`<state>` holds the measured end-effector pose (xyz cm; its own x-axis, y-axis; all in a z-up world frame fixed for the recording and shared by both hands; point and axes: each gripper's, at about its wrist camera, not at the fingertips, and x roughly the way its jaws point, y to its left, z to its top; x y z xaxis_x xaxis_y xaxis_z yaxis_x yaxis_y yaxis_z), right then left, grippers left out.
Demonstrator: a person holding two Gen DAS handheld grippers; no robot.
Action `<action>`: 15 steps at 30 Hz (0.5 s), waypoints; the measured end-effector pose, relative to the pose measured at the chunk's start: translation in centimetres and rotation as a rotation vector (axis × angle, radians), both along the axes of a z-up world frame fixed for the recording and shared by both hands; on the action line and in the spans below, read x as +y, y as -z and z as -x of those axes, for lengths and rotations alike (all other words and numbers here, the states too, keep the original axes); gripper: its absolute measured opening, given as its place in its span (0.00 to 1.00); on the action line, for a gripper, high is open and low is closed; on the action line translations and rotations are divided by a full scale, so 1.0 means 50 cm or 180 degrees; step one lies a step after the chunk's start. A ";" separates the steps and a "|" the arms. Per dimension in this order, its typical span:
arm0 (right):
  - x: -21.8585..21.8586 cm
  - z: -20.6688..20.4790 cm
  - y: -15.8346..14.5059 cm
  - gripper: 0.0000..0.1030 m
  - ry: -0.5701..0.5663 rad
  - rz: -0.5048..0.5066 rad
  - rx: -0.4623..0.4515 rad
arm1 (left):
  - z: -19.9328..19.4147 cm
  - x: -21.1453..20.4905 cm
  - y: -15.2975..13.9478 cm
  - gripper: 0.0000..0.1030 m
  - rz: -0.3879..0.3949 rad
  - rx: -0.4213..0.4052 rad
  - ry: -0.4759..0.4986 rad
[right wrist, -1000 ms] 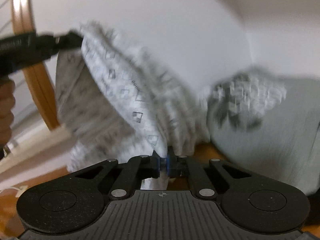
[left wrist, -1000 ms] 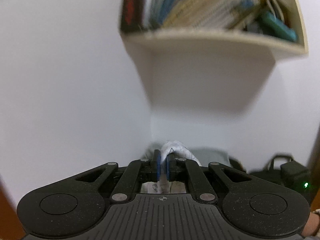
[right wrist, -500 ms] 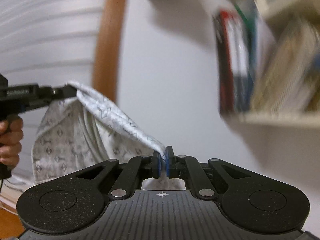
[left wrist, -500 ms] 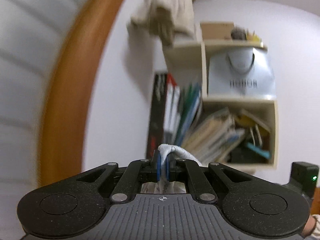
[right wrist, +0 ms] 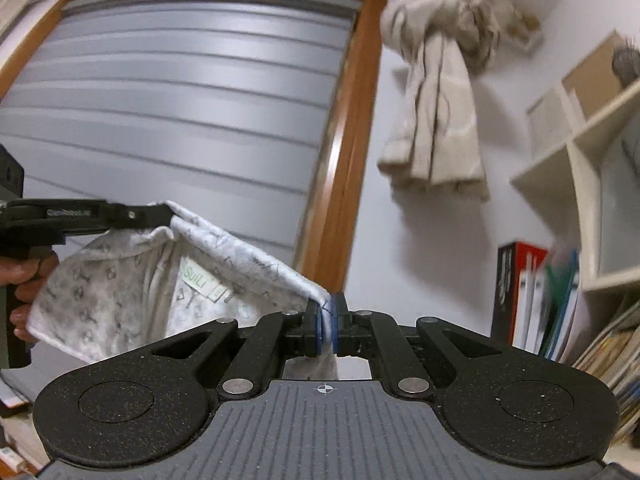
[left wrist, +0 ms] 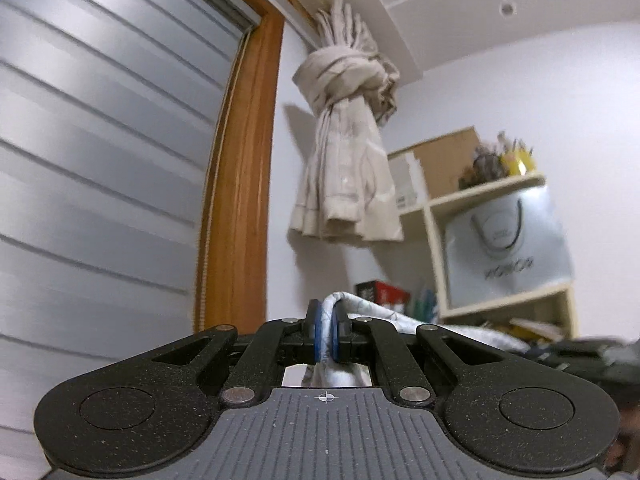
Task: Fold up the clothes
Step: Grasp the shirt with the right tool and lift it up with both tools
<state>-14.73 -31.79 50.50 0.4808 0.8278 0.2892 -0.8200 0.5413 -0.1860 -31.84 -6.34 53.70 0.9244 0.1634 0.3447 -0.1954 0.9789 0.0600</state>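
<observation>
Both cameras have swung up since a second ago, from a bare wall and a grey heap to the window shutter point(right wrist: 180, 92), the knotted curtain point(left wrist: 348, 128) and the bookshelf point(left wrist: 500, 208). The patterned garment point(right wrist: 132, 280) hangs stretched between the left hand-held gripper point(right wrist: 170, 214) and the right hand-held gripper point(right wrist: 327, 316), each clamped shut on a corner. Hold both corners level and taut so it drops flat for folding.

garment tag point(right wrist: 195, 278): "SuiLi" | shelf bag point(left wrist: 508, 270): "HONOR", mirrored
</observation>
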 end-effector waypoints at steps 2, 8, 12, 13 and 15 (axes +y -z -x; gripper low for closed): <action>0.000 -0.013 0.009 0.05 0.0010 0.0001 0.0014 | -0.048 0.005 0.017 0.05 -0.0007 0.0143 -0.0090; 0.052 -0.098 0.103 0.05 0.0092 0.0256 0.0264 | -0.208 0.093 0.146 0.05 0.0129 0.0703 -0.0197; 0.098 -0.176 0.187 0.05 0.0259 0.0452 0.0403 | -0.358 0.146 0.246 0.05 0.0167 0.1040 -0.0205; 0.110 -0.206 0.212 0.05 0.0327 0.0501 0.0458 | -0.398 0.154 0.273 0.05 0.0155 0.1122 -0.0211; 0.135 -0.268 0.268 0.05 0.0469 0.0612 0.0582 | -0.485 0.170 0.341 0.07 0.0197 0.1351 -0.0166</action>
